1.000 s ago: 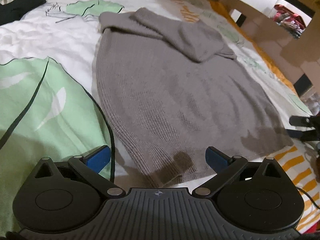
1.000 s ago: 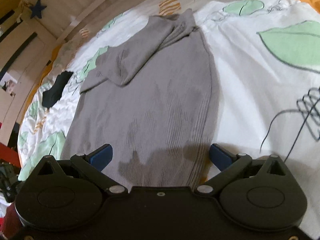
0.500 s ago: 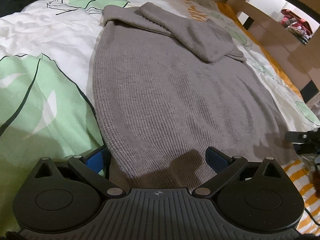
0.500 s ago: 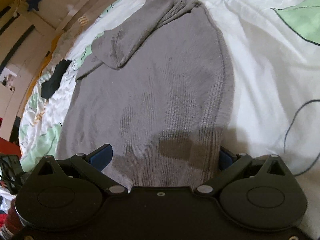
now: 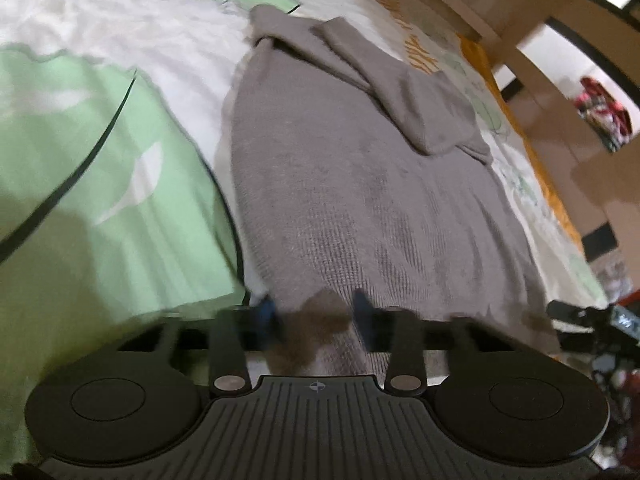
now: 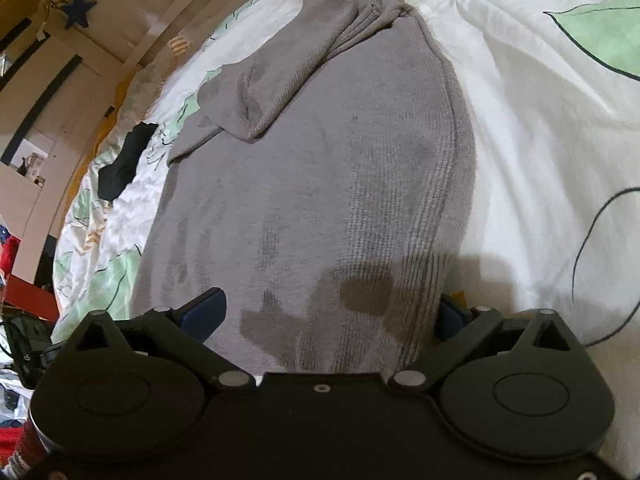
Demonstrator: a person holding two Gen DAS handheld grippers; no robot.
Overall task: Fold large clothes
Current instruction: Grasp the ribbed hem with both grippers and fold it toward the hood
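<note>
1. Left wrist view, blurred. My left gripper (image 5: 314, 314) sits at the bottom of the frame with its jaws closing; the fingers (image 5: 362, 306) stand narrow with the near hem of the grey sweater (image 5: 360, 184) bunched between them. The sweater lies flat on the bed (image 5: 112, 168), running from bottom centre to the upper middle, one sleeve folded across its top.
2. Risk here, as I judge it: the bite may catch only the top knit layer, or take the leaf-print cover under it, so a lift would drag bedding or let the hem slide out.
3. Right wrist view. My right gripper (image 6: 328, 314) is wide, fingers (image 6: 204, 312) astride the other near corner of the sweater (image 6: 320, 168), the right one partly hidden behind the ribbed edge. I see no squeeze on the cloth.
4. Risk: one hand gripping while the other does not would skew the fold if I lift unevenly.
5. Containers: an open shelf cubby at the right edge of the left view holds bright cloth (image 5: 600, 118), too blurred to name. A dark garment (image 6: 124, 160) lies loose on the bed at left.
</note>
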